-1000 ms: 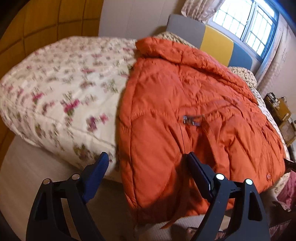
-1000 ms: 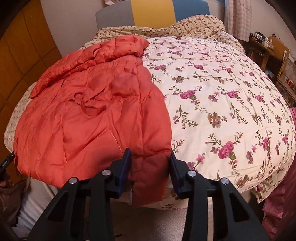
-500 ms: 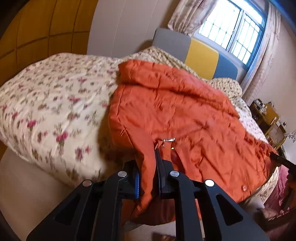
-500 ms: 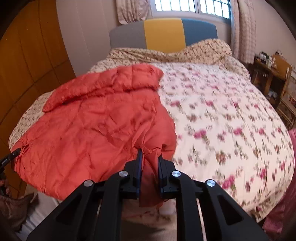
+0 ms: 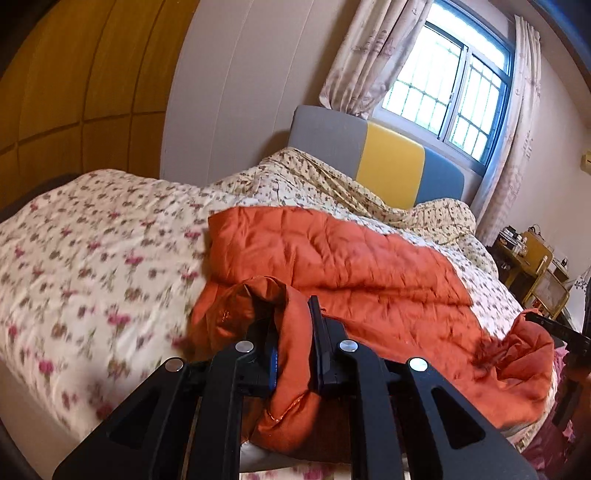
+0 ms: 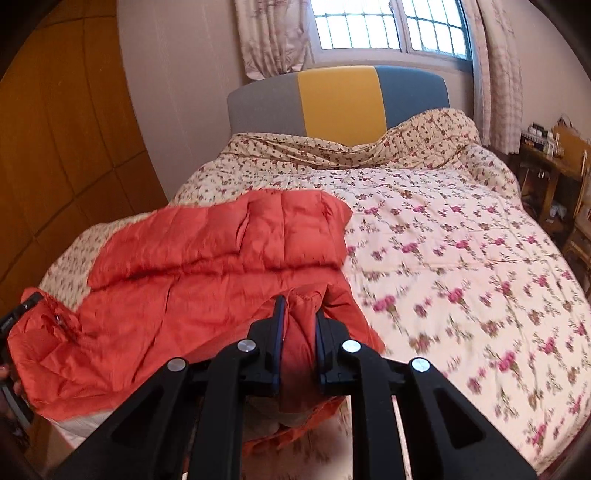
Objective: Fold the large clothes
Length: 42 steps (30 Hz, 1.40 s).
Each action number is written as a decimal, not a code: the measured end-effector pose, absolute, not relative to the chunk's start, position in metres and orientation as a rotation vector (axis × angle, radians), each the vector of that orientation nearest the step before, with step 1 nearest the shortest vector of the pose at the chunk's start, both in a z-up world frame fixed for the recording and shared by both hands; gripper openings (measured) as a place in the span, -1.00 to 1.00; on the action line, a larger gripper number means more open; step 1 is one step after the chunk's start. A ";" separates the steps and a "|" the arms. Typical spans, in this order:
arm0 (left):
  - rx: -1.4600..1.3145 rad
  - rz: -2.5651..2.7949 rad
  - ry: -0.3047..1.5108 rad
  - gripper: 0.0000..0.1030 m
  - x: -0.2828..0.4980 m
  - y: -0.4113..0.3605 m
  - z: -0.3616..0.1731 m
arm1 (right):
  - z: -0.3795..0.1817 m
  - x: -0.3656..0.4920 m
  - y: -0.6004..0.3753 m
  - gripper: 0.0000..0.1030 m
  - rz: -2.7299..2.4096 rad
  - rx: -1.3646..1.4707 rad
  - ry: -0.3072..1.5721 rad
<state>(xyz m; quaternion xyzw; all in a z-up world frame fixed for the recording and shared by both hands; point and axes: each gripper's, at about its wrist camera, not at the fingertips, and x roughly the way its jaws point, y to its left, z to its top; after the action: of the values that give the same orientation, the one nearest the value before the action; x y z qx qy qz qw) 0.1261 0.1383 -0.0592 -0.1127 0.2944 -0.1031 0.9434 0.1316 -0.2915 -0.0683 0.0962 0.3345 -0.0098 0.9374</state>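
Now: floral quilt (image 6: 461,258) on bed | barred window (image 5: 454,85) | both grippers (image 5: 293,325) (image 6: 299,317) pinching orange jacket (image 6: 207,266)

The jacket (image 6: 207,273) lies on the quilt (image 6: 461,266), on the left half of the bed in the right wrist view. Its near edge is bunched up between the fingers of the left gripper (image 5: 295,343) and the right gripper (image 6: 299,332). The headboard (image 6: 340,99) stands at the far end, the window (image 6: 388,26) behind it. A side table (image 6: 554,173) stands far right.
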 end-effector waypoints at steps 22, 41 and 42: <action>-0.272 -0.117 0.755 -0.74 0.310 0.147 -0.099 | -0.112 0.321 -0.327 -0.73 -0.093 0.377 0.791; -0.583 -0.121 0.554 0.93 0.253 0.226 -0.068 | -0.111 0.253 -0.371 0.69 -0.026 0.524 0.662; -0.566 -0.131 0.601 0.93 0.247 0.225 -0.079 | -0.122 0.246 -0.374 0.69 -0.021 0.544 0.695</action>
<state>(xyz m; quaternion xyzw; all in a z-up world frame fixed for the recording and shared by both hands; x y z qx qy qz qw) 0.2470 0.2249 -0.0791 -0.2748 0.2918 -0.0637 0.9140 0.2459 -0.3738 -0.1215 0.2634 0.3361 -0.0101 0.9042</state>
